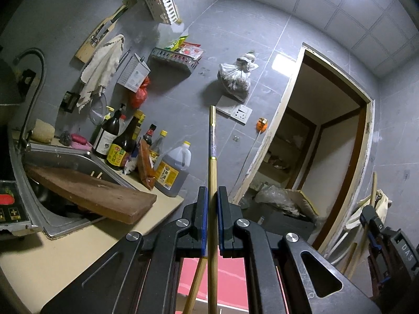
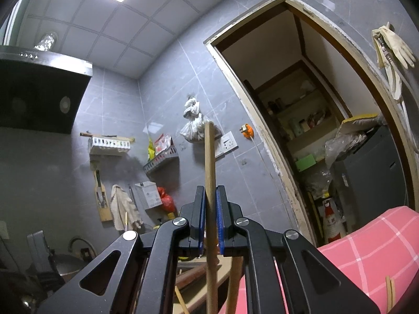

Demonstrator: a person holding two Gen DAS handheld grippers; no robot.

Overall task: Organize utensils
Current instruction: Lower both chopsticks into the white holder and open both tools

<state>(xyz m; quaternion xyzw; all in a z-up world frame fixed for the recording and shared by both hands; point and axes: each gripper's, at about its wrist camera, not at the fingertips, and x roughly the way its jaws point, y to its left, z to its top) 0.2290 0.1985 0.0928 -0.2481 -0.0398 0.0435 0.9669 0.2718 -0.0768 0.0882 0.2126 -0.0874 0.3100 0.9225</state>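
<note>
My left gripper (image 1: 212, 196) is shut on a long pale chopstick (image 1: 212, 141) with a blue and gold band near its top; the stick points forward and up past the blue pads. A second stick (image 1: 195, 285) shows below the jaws. In the right wrist view my right gripper (image 2: 210, 196) is shut on a plain wooden chopstick (image 2: 209, 154) that rises between its pads. The right gripper's body (image 1: 385, 238) shows at the left view's right edge. A white perforated holder (image 1: 161, 1) hangs on the wall, up at the left.
A steel sink (image 1: 68, 157) with a wooden cutting board (image 1: 91, 193) across it lies at the left, with several sauce bottles (image 1: 123, 144) behind. Wall shelf (image 1: 174, 59), hanging towel (image 1: 100, 65), open doorway (image 1: 324, 141). A pink checked cloth (image 2: 366, 246) lies low at the right.
</note>
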